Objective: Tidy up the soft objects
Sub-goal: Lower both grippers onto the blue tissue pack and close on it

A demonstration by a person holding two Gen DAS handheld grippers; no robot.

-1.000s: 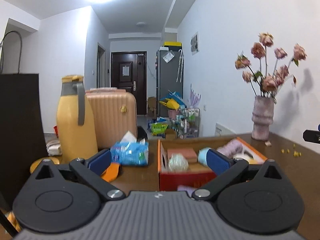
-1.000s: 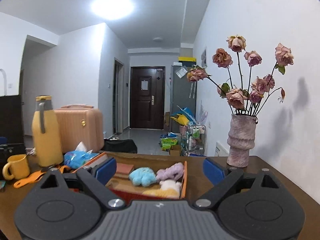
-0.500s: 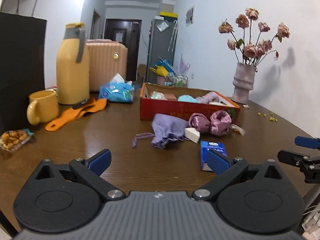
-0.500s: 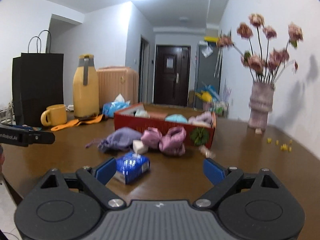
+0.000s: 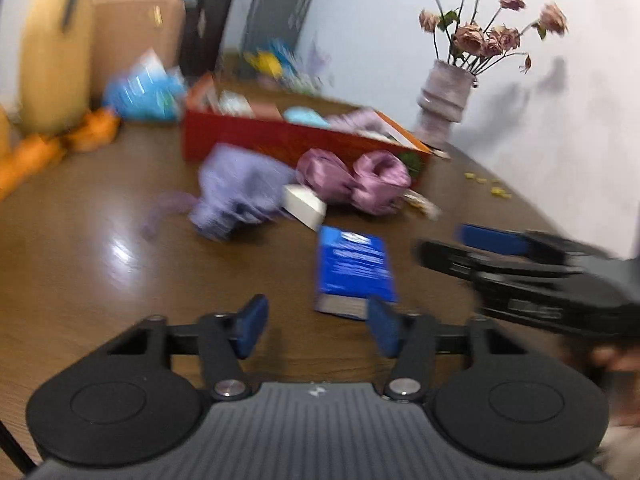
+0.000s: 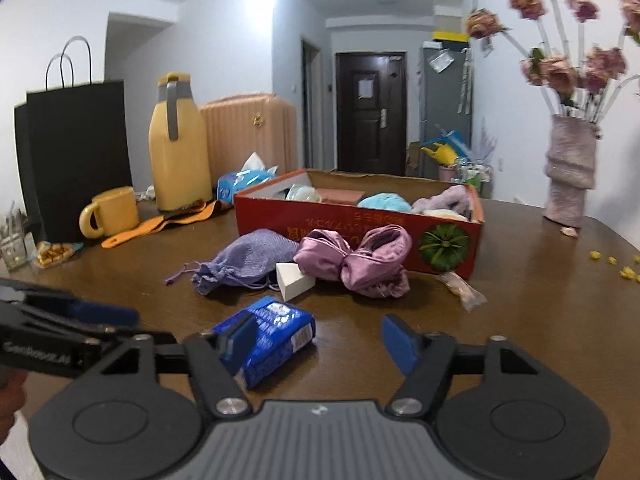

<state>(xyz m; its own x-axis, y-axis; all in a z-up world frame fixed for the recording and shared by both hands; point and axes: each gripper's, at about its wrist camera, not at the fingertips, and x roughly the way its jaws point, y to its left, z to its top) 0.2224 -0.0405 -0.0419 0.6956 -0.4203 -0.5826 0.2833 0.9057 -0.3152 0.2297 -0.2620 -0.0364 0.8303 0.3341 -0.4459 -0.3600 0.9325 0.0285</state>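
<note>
Two tongs hang over the counter [image 6: 540, 320], both lately narrowing, nothing between them. Left tongs [image 5: 314, 322] and right tongs [image 6: 320, 340] flank the blue pack [image 6: 270, 338]. Beyond the pack lie a purple pouch [image 6: 248, 260] and pink cloth [image 6: 356, 262], seemingly touching the red box [image 6: 360, 228].

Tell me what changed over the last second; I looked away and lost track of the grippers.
Both grippers tipped down from the room toward the table. The left gripper and right gripper have just been closing partway, with nothing between their jaws; the blue packet lies just ahead. Nothing was grasped or released. The purple pouch, pink satin bag and red box stayed put.
</note>
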